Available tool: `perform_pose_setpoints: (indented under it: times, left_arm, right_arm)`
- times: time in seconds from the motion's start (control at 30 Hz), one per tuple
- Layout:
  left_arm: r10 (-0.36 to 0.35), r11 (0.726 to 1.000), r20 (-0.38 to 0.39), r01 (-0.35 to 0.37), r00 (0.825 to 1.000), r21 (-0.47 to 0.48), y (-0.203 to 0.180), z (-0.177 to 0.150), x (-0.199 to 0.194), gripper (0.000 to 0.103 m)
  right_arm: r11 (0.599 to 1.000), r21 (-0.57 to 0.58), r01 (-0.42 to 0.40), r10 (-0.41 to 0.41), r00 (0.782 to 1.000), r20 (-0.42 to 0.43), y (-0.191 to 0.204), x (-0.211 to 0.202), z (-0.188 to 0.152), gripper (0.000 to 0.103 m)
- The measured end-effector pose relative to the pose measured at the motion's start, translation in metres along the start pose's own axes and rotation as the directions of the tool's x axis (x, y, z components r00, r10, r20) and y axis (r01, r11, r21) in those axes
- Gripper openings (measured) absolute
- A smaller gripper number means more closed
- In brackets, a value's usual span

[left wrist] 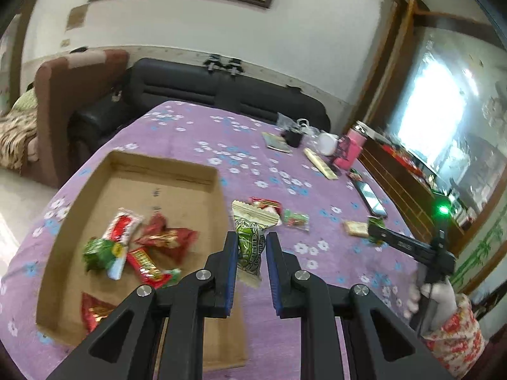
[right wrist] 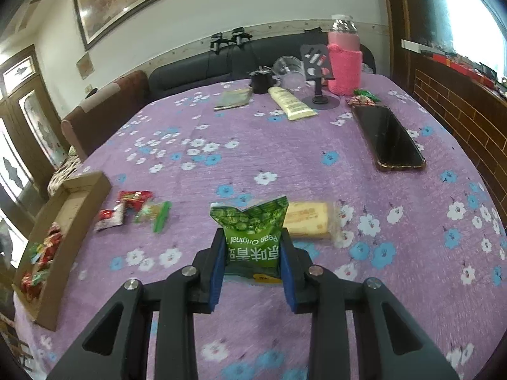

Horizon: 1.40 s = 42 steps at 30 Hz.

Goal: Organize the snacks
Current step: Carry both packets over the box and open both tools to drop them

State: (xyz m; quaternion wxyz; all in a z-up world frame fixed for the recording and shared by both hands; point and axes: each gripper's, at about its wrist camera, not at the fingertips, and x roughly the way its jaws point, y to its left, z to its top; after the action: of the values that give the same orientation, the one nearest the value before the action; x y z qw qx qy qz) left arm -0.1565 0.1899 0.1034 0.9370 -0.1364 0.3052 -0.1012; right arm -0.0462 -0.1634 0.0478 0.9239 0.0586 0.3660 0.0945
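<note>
your left gripper (left wrist: pixel 252 243) has its blue-padded fingers (left wrist: pixel 233 250) drawn narrow, pinching a pale green snack packet (left wrist: pixel 250 243) edge-on between them; the packet's crimped top pokes out past the tips and its lower end hangs behind the pads. your right gripper (right wrist: pixel 253 247) is likewise closed on a green peas packet (right wrist: pixel 252 237), the pads pressing its two sides, the print upside down toward the camera.

both grippers point forward and downward over the purple flowered tablecloth (right wrist: pixel 285 158). from the left wrist view your right hand (left wrist: pixel 440 297) shows in a white glove with a red patterned sleeve, gripping its handle at the right edge.

the cardboard tray (left wrist: pixel 202 171) lies just left of the left fingers, with red and green snacks (left wrist: pixel 149 250) piled inside. loose red wrappers (right wrist: pixel 126 209) lie on the cloth between tray and right gripper, and a yellow wafer pack (right wrist: pixel 309 220) lies just behind the peas packet.
</note>
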Motion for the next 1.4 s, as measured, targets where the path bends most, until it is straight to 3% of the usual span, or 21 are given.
perform_pose_setpoints:
  times: [0.4, 0.73, 1.07, 1.4]
  left_arm:
    - [0.042, 0.994, 0.037, -0.038, 0.998, -0.104, 0.053, -0.005, -0.027, 0.018]
    - [0.017, 0.99, -0.017, -0.019, 1.0, -0.137, 0.068, -0.023, -0.021, 0.018]
    - [-0.015, 0.99, -0.119, -0.002, 0.993, -0.141, 0.061, -0.037, 0.006, 0.018]
    - [-0.017, 0.983, -0.196, -0.02, 0.98, -0.183, 0.063, -0.037, 0.029, 0.018]
  right_arm:
    - [0.971, -0.168, -0.172, 0.169, 0.985, -0.033, 0.112, -0.013, 0.008, 0.03]
    - [0.89, -0.292, -0.349, 0.314, 0.935, -0.162, 0.224, 0.008, -0.006, 0.03]
    - [0.835, -0.38, -0.398, 0.292, 0.906, -0.307, 0.29, 0.054, -0.016, 0.03]
    - [0.847, -0.376, -0.375, 0.244, 0.904, -0.352, 0.296, 0.089, -0.013, 0.03]
